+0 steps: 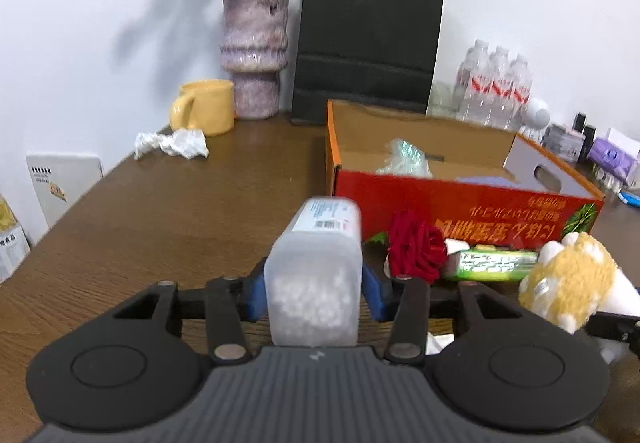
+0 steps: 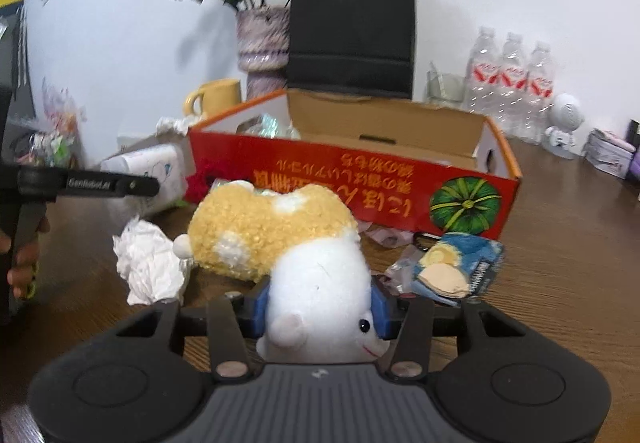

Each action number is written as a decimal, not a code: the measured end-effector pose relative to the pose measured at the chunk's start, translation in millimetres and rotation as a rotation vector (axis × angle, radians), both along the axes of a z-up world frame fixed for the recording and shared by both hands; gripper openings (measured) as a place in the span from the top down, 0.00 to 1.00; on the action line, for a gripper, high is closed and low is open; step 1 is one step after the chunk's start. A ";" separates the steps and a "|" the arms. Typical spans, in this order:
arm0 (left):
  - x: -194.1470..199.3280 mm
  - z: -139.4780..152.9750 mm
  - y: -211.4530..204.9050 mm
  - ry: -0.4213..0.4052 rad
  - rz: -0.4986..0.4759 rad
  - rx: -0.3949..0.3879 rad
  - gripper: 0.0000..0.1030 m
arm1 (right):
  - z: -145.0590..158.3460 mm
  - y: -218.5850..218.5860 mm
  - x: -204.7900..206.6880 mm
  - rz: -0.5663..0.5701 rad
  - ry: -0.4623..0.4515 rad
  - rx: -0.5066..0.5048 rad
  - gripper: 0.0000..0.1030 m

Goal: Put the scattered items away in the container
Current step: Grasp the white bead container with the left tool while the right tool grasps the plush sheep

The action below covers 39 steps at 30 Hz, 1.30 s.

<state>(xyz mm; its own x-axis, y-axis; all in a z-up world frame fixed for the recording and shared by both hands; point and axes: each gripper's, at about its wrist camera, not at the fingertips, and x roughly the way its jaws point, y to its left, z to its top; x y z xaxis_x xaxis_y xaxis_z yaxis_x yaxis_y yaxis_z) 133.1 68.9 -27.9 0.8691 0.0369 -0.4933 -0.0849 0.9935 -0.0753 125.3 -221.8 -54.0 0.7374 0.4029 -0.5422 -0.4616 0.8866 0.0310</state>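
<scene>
My left gripper (image 1: 314, 293) is shut on a translucent plastic bottle (image 1: 316, 263) holding white pellets, held above the wooden table in front of the red cardboard box (image 1: 460, 203). My right gripper (image 2: 318, 309) is shut on a yellow and white plush toy (image 2: 280, 239), which also shows at the right of the left wrist view (image 1: 568, 279). The box (image 2: 360, 171) is open and holds a crinkled clear wrapper (image 1: 404, 159). A red rose (image 1: 416, 247) and a green packet (image 1: 496, 265) lie against the box front. A blue snack bag (image 2: 456, 267) and crumpled tissue (image 2: 148, 267) lie near the plush.
At the back stand a yellow mug (image 1: 208, 105), a purple vase of flowers (image 1: 254, 55), a black paper bag (image 1: 368, 39) and water bottles (image 1: 496, 87). More crumpled tissue (image 1: 172, 143) lies by the mug. The table's left edge (image 1: 80, 203) drops off.
</scene>
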 end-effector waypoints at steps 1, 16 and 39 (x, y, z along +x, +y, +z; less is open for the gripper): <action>-4.0 3.0 0.5 -0.017 -0.002 -0.005 0.57 | 2.4 -2.8 -3.0 -0.004 -0.010 0.007 0.55; -17.9 59.0 -7.0 -0.216 -0.046 -0.038 0.57 | 40.6 -20.0 3.2 -0.038 -0.118 0.087 0.54; 185.8 27.6 -46.1 -0.038 -0.087 -0.117 0.57 | 21.5 24.3 215.4 -0.162 0.038 -0.013 0.54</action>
